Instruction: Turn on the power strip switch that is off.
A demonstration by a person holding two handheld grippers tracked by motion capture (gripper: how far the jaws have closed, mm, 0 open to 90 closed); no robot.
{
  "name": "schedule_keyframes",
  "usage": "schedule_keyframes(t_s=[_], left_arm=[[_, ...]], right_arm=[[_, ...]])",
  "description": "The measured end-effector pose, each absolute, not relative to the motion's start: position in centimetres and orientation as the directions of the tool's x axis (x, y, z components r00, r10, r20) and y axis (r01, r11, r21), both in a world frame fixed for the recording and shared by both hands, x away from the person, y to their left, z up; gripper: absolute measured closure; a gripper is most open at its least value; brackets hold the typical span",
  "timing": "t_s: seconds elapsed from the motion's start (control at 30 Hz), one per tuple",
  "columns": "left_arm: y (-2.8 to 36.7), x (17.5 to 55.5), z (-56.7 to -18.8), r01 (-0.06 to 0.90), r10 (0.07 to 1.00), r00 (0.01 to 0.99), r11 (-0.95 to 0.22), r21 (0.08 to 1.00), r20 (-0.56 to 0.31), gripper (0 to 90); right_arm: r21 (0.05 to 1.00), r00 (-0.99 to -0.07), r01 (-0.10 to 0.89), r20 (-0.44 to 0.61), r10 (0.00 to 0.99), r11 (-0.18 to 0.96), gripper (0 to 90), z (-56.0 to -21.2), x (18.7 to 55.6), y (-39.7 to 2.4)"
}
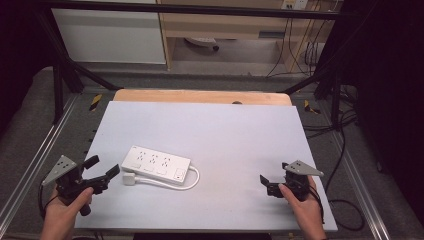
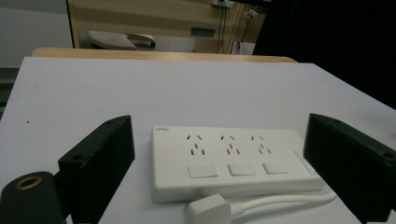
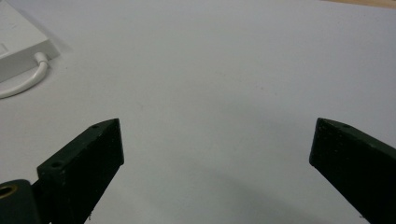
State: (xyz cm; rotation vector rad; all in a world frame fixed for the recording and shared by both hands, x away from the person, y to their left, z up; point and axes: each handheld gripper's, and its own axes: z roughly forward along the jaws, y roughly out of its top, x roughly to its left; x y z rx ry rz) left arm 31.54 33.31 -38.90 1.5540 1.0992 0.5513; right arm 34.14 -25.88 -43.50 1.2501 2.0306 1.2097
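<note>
A white power strip (image 1: 156, 165) with three sockets lies flat on the pale table top (image 1: 215, 125), left of centre. Its white cable (image 1: 192, 180) loops round to a white plug (image 1: 129, 179) lying by the strip's near left corner. My left gripper (image 1: 104, 166) is open just left of the plug, touching nothing. In the left gripper view the strip (image 2: 233, 158) and plug (image 2: 208, 210) lie between and beyond the wide-apart jaws of the left gripper (image 2: 219, 128). My right gripper (image 1: 274, 172) is open over bare table at the near right. In the right gripper view, that gripper (image 3: 218, 127) holds nothing, and the strip's end (image 3: 18, 46) sits at the upper left.
A wooden table edge (image 1: 200, 96) runs along the far side of the pale top. Black frame bars (image 1: 75, 70) and metal rails (image 1: 30, 170) flank the table, with cables (image 1: 345, 150) on the floor to the right. Bare table surface lies between strip and right gripper.
</note>
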Motion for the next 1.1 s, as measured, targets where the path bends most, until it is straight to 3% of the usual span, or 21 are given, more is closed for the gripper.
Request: schedule_keyframes(t_s=[0.57, 1.1], left_arm=[[31.6, 33.3, -38.5, 0.346, 0.851, 0.509, -0.065, 0.936, -0.129, 9.7], [31.3, 34.3, -38.5, 0.331, 0.841, 0.525, -0.063, 0.942, -0.129, 7.1]], right_arm=[[0.860, -0.473, 0.472, 0.060, 0.879, 0.195, 3.2, -43.5, 34.2, -26.0], [0.856, -0.467, 0.479, 0.063, 0.882, 0.193, 3.2, -43.6, 34.2, -26.1]])
